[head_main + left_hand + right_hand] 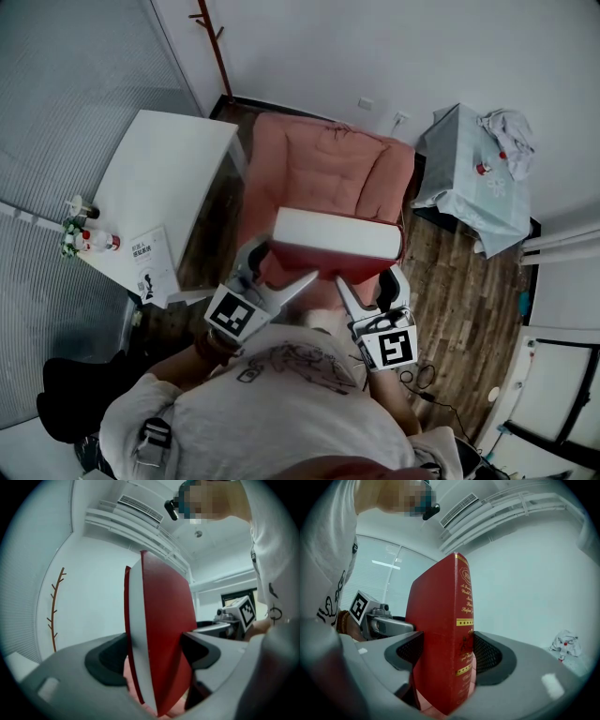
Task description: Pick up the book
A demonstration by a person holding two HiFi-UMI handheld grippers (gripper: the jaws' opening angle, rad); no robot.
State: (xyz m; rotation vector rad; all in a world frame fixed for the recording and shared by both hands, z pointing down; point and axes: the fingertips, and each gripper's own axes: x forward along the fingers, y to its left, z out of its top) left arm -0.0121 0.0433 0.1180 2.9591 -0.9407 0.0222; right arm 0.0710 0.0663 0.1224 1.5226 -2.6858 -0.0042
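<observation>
2 claws: both pinching the one book (pixel 336 236); we count nothing else in hand.
Left claw (pixel 278 268): jaws apart only by the book's thickness, pads pressed on the front and back covers; in the left gripper view (pixel 155 654) the pale page edge faces us.
Right claw (pixel 371 289): same pinch at the other end; in the right gripper view (pixel 445 654) the pads bracket the spine side, gold print showing.
Book, red hardback (pixel 161 620) (pixel 443 630): held across the person's front, over the pink armchair (pixel 328 164). We judge it clear of the seat, but no view shows the gap.
Why 2 grips: thick, prob. heavy vol. One pinch at one end would let it sag or twist, so a claw at each end keeps it level.
Why on the covers: flat, stiff faces for the pads, and squeezing them keeps the pages closed.
Task status: pick-up looks approx. done; what's left is a steady hold.
Risk: glossy cover may slip if either pinch eases.
Other stock, untouched: white table (pixel 164 173) to the left, w/ a booklet (pixel 153 264) at its near end; well apart from the book.
</observation>
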